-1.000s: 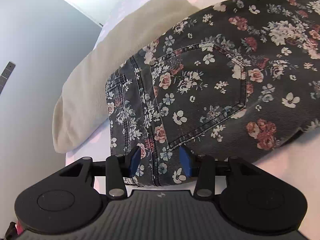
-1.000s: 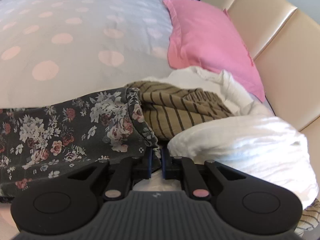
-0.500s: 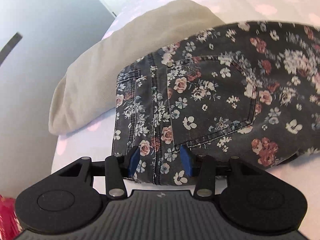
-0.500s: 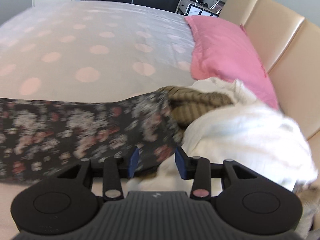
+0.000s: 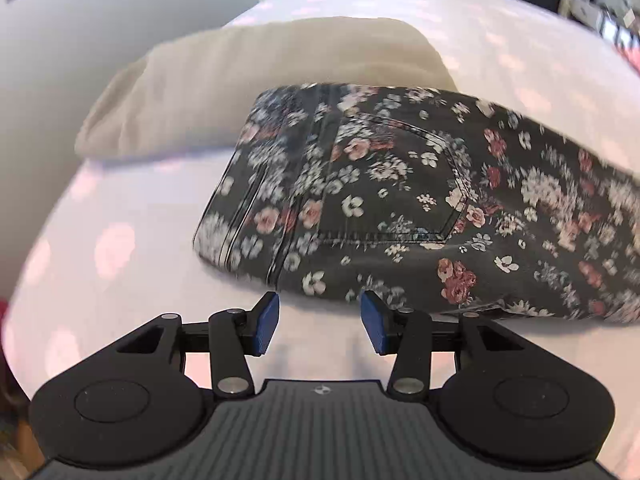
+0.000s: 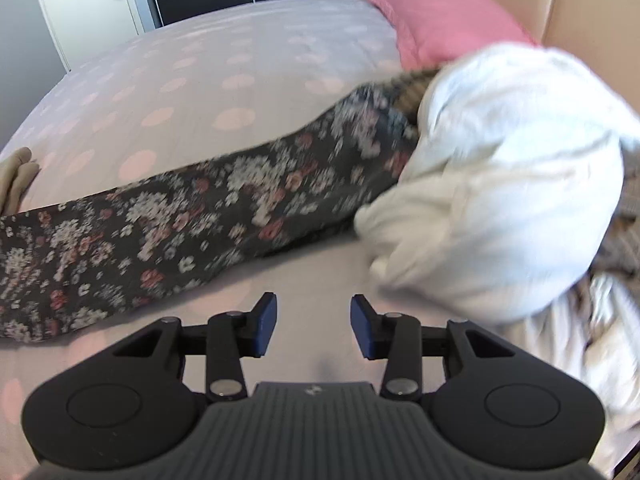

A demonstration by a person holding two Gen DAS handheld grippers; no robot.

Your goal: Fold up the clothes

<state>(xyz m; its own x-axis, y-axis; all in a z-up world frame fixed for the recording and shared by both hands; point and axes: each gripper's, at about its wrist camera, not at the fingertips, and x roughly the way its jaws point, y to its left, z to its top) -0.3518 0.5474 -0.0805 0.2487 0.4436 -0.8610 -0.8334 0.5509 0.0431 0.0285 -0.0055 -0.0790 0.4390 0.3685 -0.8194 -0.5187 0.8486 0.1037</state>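
Observation:
Dark floral jeans (image 5: 400,200) lie flat across the polka-dot bed, waist end with a back pocket toward the left wrist view; their legs (image 6: 200,216) stretch across the right wrist view. My left gripper (image 5: 319,322) is open and empty, just short of the waistband edge. My right gripper (image 6: 313,322) is open and empty, above bare sheet, a little short of the jeans' leg. The leg ends run under a white garment (image 6: 500,184).
A beige folded garment (image 5: 248,80) lies behind the jeans' waist. The white garment sits in a pile with a striped brown one (image 6: 412,84) at the right. A pink pillow (image 6: 444,20) and tan headboard (image 6: 580,0) stand beyond. A wall (image 5: 100,20) lies left.
Both grippers have let go of the jeans and pulled back and up. The right gripper opened from shut; the left gripper opened wider. The jeans now lie flat on the bed.

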